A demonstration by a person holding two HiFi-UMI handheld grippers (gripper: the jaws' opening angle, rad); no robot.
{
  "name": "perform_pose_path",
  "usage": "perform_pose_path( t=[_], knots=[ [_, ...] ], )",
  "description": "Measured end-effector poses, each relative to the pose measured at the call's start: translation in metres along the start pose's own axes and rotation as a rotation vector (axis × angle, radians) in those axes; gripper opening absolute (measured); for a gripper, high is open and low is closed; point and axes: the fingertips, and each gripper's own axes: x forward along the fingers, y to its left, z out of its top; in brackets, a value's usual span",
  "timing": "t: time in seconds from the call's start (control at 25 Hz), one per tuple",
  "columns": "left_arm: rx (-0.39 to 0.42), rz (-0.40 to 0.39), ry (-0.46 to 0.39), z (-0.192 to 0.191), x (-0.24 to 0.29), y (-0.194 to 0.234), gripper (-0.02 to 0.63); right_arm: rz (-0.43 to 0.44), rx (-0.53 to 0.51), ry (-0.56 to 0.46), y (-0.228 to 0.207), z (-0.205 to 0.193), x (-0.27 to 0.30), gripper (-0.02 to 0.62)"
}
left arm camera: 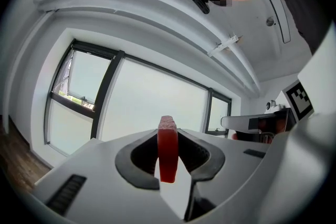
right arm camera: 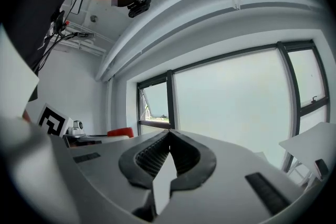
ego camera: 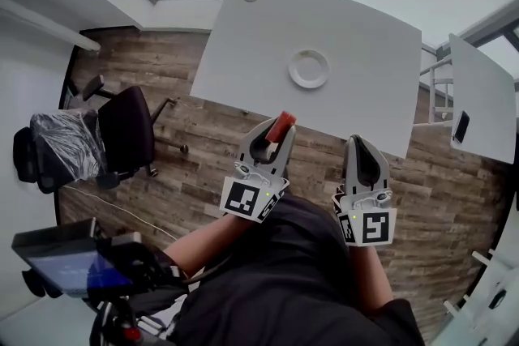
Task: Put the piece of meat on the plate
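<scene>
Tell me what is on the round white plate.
Nothing lies on the round white plate; its whole top shows, uncovered. The red piece of meat is clamped in the left gripper.

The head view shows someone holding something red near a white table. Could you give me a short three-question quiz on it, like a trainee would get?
1. True or false: the piece of meat already lies on the plate.
2. Fill in: the meat is clamped in the ___ gripper.
3. The right gripper is: A) shut with nothing between its jaws; B) shut on the plate; C) wide open.
Key: 1 false, the plate sits empty on the white table; 2 left, the left gripper pinches the meat; 3 A.
</scene>
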Motion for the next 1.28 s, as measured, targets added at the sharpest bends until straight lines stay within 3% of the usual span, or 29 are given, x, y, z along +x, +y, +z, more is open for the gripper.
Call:
perform_pose_path(
  t=[0.48, 0.96, 1.28],
  knots=[
    [-0.037, -0.051, 0.076, -0.009, 0.052, 0.065, 0.095, -0.086, 0.012, 0.039, -0.027, -0.006, 0.071, 0.006],
    [-0.025, -0.036, 0.144, -0.023, 0.101, 0.071, 0.095, 0.021, -0.005, -0.006, -0.033, 0.017, 0.108, 0.006],
    [0.005, -0.054, 0.266, -0.077, 0.151, 0.075, 0.095, 0.013, -0.011, -0.001, -0.059, 0.011, 0.123, 0.006]
  ],
)
